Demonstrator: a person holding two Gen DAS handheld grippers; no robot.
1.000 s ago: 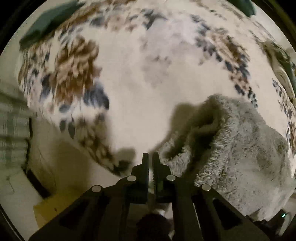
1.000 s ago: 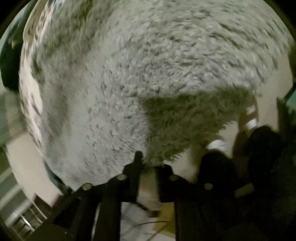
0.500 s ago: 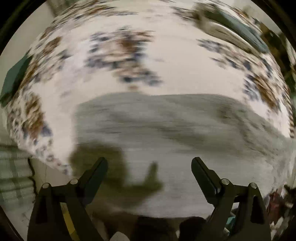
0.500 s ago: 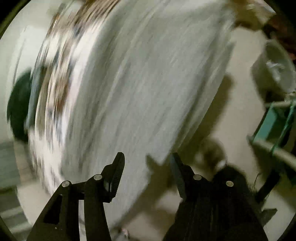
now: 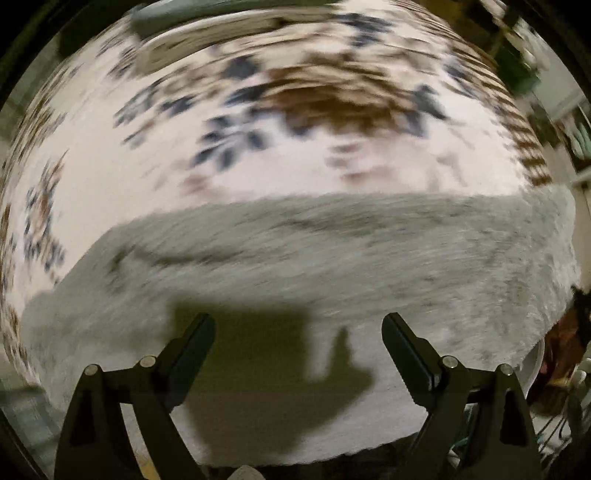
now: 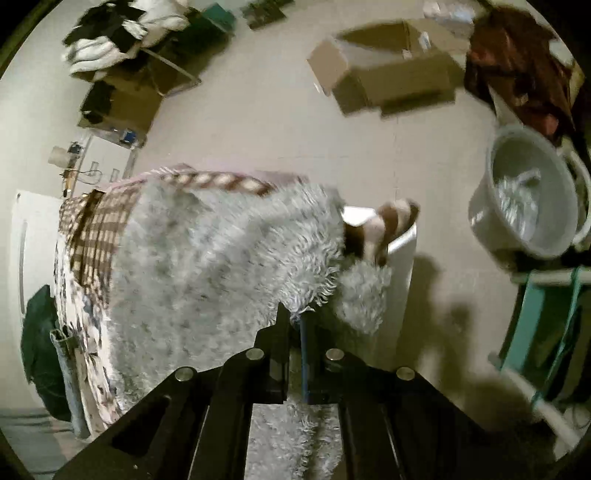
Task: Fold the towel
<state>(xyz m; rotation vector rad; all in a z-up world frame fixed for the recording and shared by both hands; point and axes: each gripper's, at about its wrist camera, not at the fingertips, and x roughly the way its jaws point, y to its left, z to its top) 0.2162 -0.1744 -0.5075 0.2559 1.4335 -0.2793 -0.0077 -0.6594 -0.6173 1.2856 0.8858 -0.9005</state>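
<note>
A shaggy grey towel (image 5: 314,258) lies spread across a white cover with brown and blue flower prints (image 5: 258,122). My left gripper (image 5: 298,328) hovers over the towel's near part, jaws wide apart, nothing between them; its shadow falls on the towel. In the right wrist view the same grey towel (image 6: 207,273) drapes over the surface's edge. My right gripper (image 6: 297,317) is shut on the towel's fringed edge, with pile showing between and below the fingers.
In the right wrist view the floor holds an open cardboard box (image 6: 388,74), a white bucket (image 6: 524,199), a teal frame (image 6: 535,314), a dark red cloth (image 6: 517,55) and piled clothes (image 6: 122,33). A brown checked cloth (image 6: 92,240) lies under the towel.
My left gripper went from shut to open a second ago and stays open over the flattened towel. My right gripper opened, swung to the towel's edge, and is now shut on it.
</note>
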